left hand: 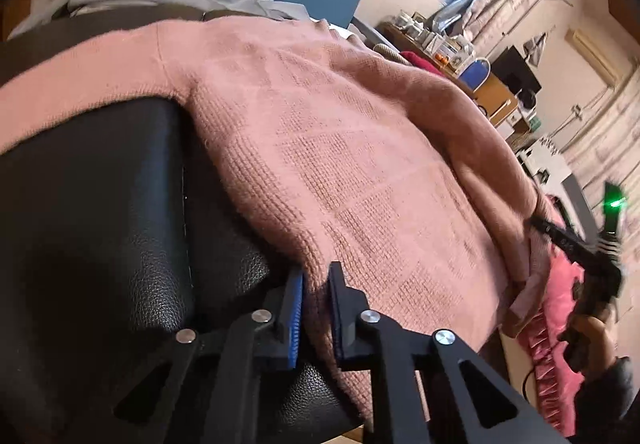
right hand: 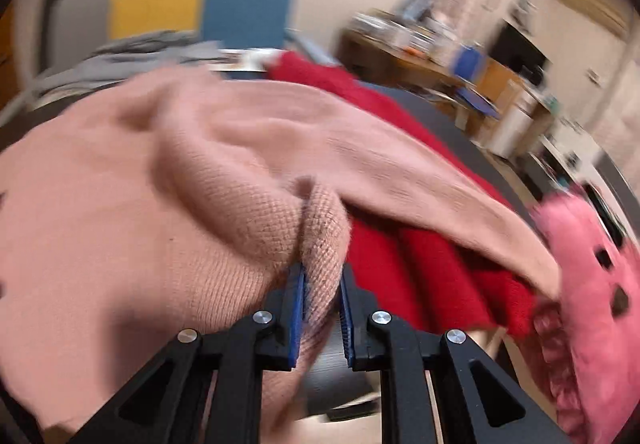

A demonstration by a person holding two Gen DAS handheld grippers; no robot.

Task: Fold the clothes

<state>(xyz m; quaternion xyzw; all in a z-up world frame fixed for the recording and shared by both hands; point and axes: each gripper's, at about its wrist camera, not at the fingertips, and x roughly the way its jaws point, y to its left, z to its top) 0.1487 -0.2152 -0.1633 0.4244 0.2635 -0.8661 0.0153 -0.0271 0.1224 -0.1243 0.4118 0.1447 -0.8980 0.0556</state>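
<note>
pink sweater (left hand: pixel 320 147) spread on the black table (left hand: pixel 100 203); left gripper (left hand: pixel 316 308) and right gripper (right hand: pixel 322 312) each pinch its hem. thin grips, apparently, may slip, spoiling the fold.

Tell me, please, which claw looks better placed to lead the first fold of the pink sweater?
Probably the right claw: it pinches a bunched fold of the pink sweater, free to carry across. The left claw only clamps the hem at the black leather surface.

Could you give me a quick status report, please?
Both hand-held grippers, left and right, shut on pink sweater. Red garment underneath.
</note>
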